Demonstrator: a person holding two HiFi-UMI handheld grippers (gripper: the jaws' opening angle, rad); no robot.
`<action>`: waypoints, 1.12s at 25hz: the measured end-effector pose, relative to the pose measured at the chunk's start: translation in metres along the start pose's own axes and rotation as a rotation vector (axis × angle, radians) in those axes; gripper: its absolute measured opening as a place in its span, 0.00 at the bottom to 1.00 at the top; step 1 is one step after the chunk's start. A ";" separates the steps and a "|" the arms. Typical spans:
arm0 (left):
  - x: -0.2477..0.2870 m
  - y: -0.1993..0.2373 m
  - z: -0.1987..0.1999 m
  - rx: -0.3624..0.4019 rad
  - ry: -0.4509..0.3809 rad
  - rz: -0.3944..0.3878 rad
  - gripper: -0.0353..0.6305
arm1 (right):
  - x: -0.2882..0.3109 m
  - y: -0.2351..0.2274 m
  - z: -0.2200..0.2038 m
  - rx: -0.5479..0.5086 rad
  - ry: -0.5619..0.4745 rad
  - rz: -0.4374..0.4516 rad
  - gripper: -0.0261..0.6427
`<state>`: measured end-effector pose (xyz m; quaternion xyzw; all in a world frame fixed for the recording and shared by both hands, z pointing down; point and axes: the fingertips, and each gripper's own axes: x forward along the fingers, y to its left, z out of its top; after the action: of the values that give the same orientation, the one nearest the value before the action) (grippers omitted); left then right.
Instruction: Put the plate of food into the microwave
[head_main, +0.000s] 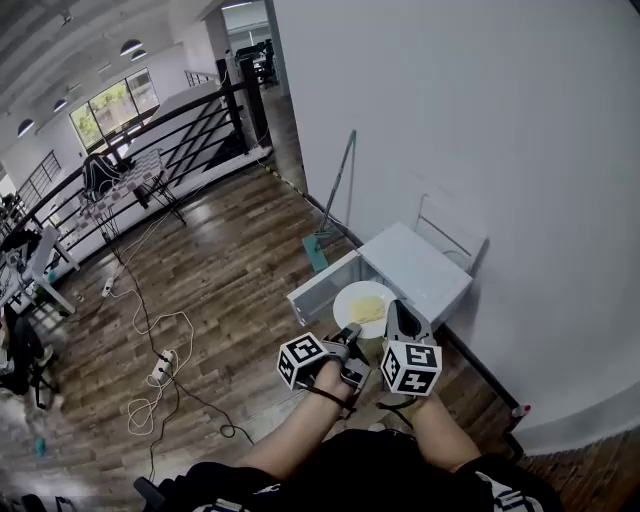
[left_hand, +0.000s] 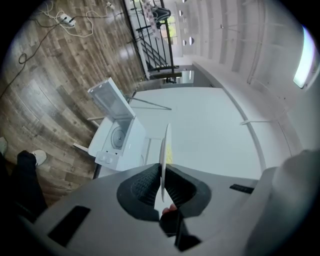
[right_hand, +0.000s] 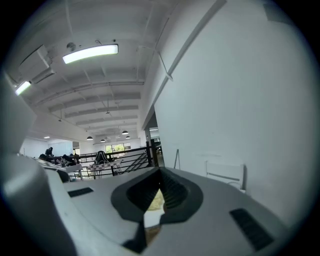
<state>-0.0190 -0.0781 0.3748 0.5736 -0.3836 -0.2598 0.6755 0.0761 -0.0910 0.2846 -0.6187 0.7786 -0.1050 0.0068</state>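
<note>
1. Clamped edge-on by its rim in left gripper (left_hand: 161, 169), lower centre: plate of food (left_hand: 163, 147).
2. Right gripper (right_hand: 160, 172) pinched shut, close over it.
3. Near open microwave (head_main: 420, 265), beside white wall (head_main: 480, 120), over wooden floor (head_main: 220, 260).

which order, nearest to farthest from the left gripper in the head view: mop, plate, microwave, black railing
1. plate, clamped in the left gripper, just ahead
2. microwave, beyond the plate, door open
3. mop, leaning on the wall behind
4. black railing, far back left
</note>
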 end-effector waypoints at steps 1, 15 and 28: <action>0.010 0.001 -0.001 -0.002 0.002 0.004 0.07 | 0.006 -0.007 0.000 0.002 0.002 0.004 0.06; 0.082 0.002 0.000 0.004 -0.057 0.027 0.07 | 0.062 -0.057 -0.016 0.032 0.071 0.069 0.06; 0.144 -0.004 0.039 0.003 -0.034 0.012 0.07 | 0.118 -0.086 -0.018 0.005 0.082 0.030 0.06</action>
<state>0.0323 -0.2153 0.4046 0.5676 -0.3990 -0.2648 0.6697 0.1286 -0.2204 0.3306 -0.6020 0.7872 -0.1321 -0.0219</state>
